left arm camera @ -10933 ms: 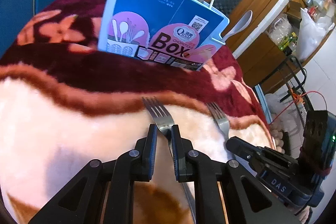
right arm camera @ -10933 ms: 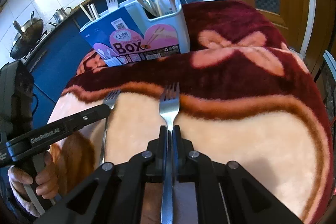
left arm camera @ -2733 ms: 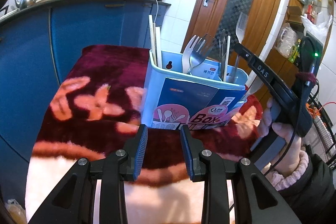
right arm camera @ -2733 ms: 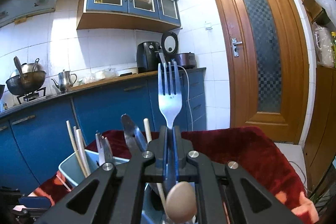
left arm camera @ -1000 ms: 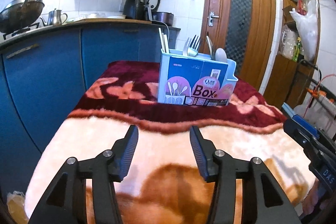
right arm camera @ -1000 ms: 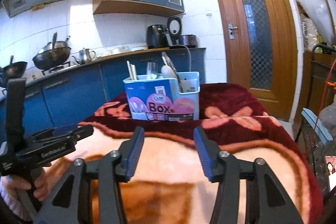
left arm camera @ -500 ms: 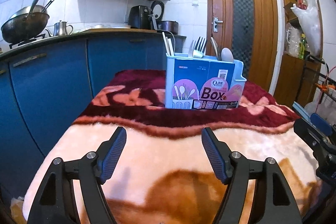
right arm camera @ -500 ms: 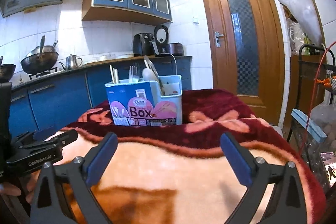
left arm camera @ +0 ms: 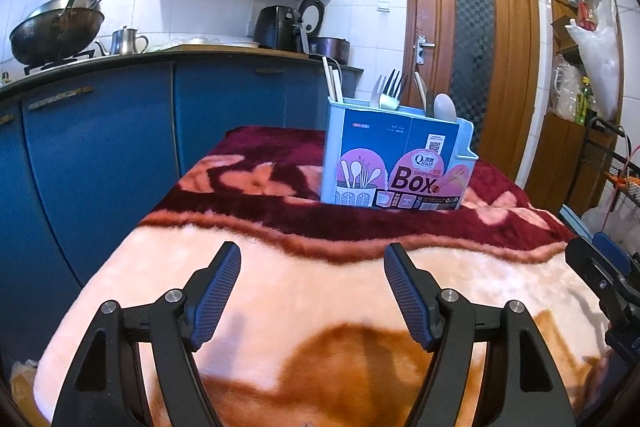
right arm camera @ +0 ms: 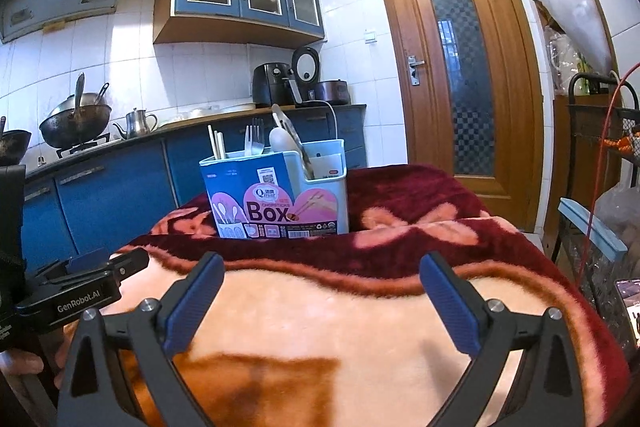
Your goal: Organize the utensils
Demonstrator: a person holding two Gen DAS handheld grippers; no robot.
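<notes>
Both forks (left arm camera: 390, 91) now upright in pale-blue holder (left arm camera: 394, 163).

**Surfaces and finishes on the bench**

A plush maroon-and-peach fleece blanket (left arm camera: 320, 291) is covering the bench, its nap showing fuzzy and matt. The pale blue plastic utensil box (right arm camera: 280, 195) is wearing a smooth printed paper sleeve. Shiny metal forks (left arm camera: 390, 91) and a glossy white plastic spoon (left arm camera: 445, 107) are standing in it. The varnished brown wooden door (right arm camera: 460, 67) is gleaming around patterned glass.
</notes>
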